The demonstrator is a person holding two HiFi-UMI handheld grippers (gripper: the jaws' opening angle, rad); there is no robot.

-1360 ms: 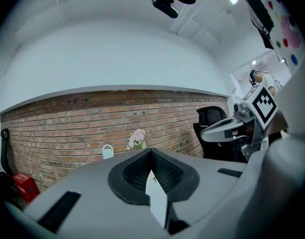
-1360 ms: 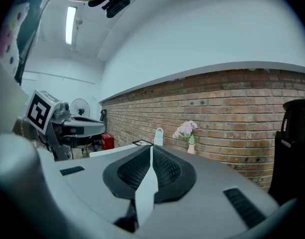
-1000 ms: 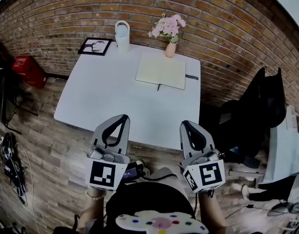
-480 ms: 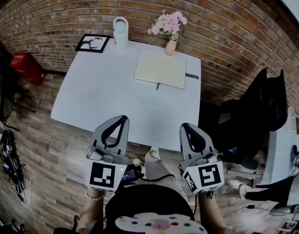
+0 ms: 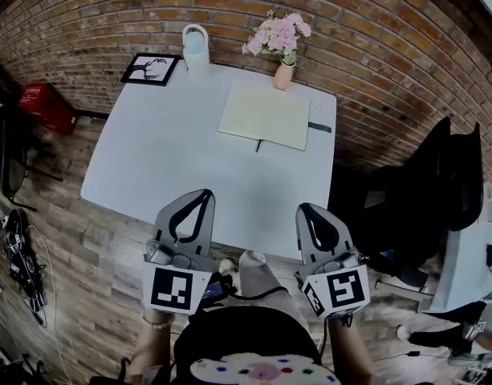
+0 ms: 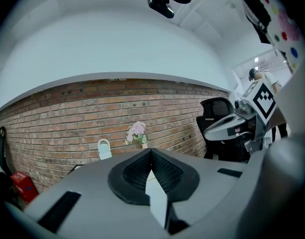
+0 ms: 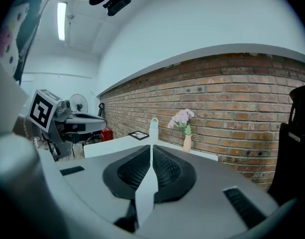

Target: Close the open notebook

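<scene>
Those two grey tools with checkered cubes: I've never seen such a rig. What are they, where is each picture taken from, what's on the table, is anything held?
They are handheld two-jaw grippers, the left gripper and the right gripper, one in each of a person's hands. The head view looks down from a camera on the person's head; the other two views come from cameras on the grippers, looking along their jaws. On the white table: an open cream notebook, a vase of pink flowers, a pale handled jug, a black-framed picture. Both grippers' jaws are together, holding nothing, short of the table.
</scene>
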